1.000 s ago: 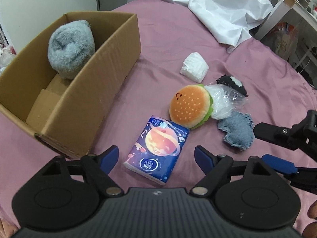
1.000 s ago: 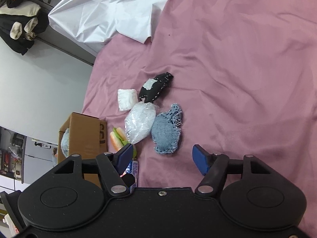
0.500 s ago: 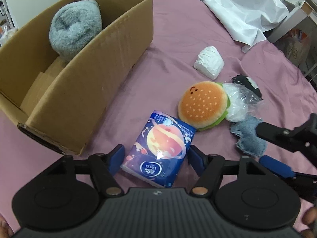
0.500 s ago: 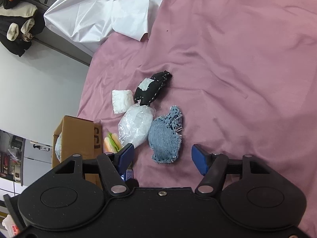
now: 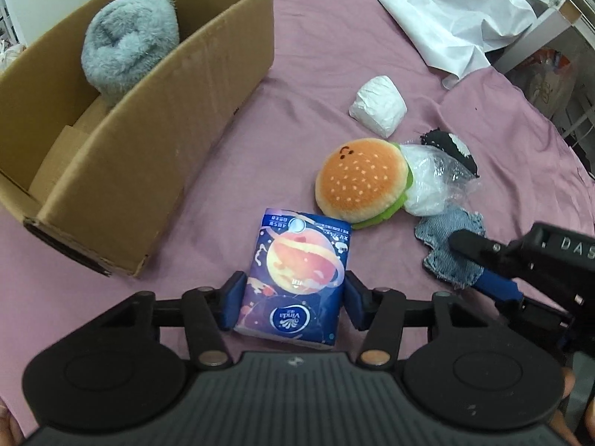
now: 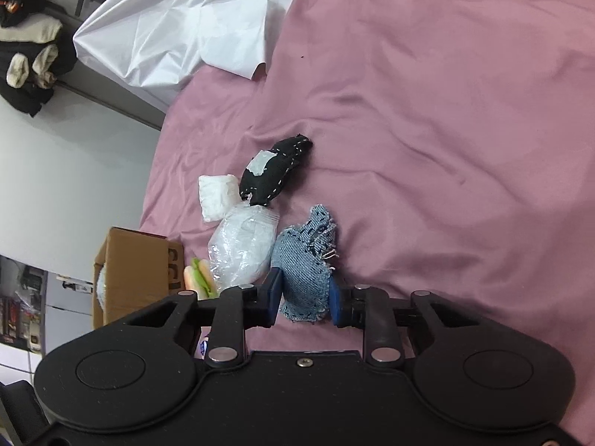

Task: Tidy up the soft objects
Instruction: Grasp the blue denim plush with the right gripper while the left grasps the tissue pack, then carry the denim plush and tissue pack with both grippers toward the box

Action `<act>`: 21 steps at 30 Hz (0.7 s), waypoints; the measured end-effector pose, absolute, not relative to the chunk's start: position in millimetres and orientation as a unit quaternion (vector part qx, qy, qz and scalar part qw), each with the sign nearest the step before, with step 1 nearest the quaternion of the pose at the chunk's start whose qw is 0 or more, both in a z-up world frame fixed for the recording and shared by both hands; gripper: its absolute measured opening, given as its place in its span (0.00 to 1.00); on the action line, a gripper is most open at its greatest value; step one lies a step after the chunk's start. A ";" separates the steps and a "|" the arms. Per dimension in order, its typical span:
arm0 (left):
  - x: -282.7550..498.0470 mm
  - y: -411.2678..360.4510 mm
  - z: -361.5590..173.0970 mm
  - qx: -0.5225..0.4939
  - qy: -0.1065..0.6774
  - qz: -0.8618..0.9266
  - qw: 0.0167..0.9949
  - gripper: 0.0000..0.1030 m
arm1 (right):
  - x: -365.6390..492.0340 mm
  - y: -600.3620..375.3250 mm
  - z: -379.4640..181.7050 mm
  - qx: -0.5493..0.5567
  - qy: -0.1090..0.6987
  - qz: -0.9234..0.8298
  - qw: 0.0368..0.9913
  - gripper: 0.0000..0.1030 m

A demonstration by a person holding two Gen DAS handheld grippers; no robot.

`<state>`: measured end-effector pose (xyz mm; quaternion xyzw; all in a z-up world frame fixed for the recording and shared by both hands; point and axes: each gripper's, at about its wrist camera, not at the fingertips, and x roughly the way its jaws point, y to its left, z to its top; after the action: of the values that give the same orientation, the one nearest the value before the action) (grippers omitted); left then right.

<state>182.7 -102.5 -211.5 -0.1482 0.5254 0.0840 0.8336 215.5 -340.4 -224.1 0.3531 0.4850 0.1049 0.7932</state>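
Observation:
My left gripper point(image 5: 292, 304) is shut on a blue tissue pack point(image 5: 297, 271) with a planet print, lying on the pink sheet. My right gripper point(image 6: 303, 297) is shut on a denim pouch point(image 6: 305, 264); both show in the left wrist view too, the right gripper point(image 5: 483, 260) over the denim pouch point(image 5: 446, 245). A burger plush point(image 5: 360, 182), a clear bag of white stuffing point(image 5: 427, 182), a black pouch point(image 6: 275, 171) and a white wad point(image 5: 377, 106) lie close by. A cardboard box point(image 5: 156, 122) at the left holds a grey fluffy bundle point(image 5: 126, 41).
A white plastic sheet point(image 5: 438, 7) is crumpled at the far side of the bed. Furniture and bags point(image 5: 550, 74) stand past the bed's right edge. A wall and dark clothes point(image 6: 29, 59) show in the right wrist view.
Both grippers moved down and forward and closed. The left one closed on the tissue pack, the right one on the denim pouch.

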 end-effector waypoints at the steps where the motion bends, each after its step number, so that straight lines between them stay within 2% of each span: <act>1: 181.8 -101.4 -209.1 -0.152 0.525 0.085 0.833 0.51 | 214.5 -339.3 -221.3 0.345 0.486 0.105 0.796 0.22; 2: 180.9 -100.8 -205.9 -0.154 0.524 0.086 0.833 0.51 | 212.9 -337.7 -218.8 0.338 0.486 0.106 0.799 0.19; 5: 178.4 -100.5 -194.7 -0.153 0.516 0.084 0.838 0.50 | 208.1 -335.1 -211.6 0.328 0.484 0.109 0.804 0.17; 21: 171.6 -91.6 -137.0 -0.150 0.485 0.065 0.859 0.50 | 190.6 -331.7 -172.2 0.308 0.436 0.142 0.834 0.17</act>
<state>171.6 -91.6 -137.0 -0.1499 0.4855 0.0650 0.8589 190.6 -331.7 -172.2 0.3078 0.4359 0.1424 0.8336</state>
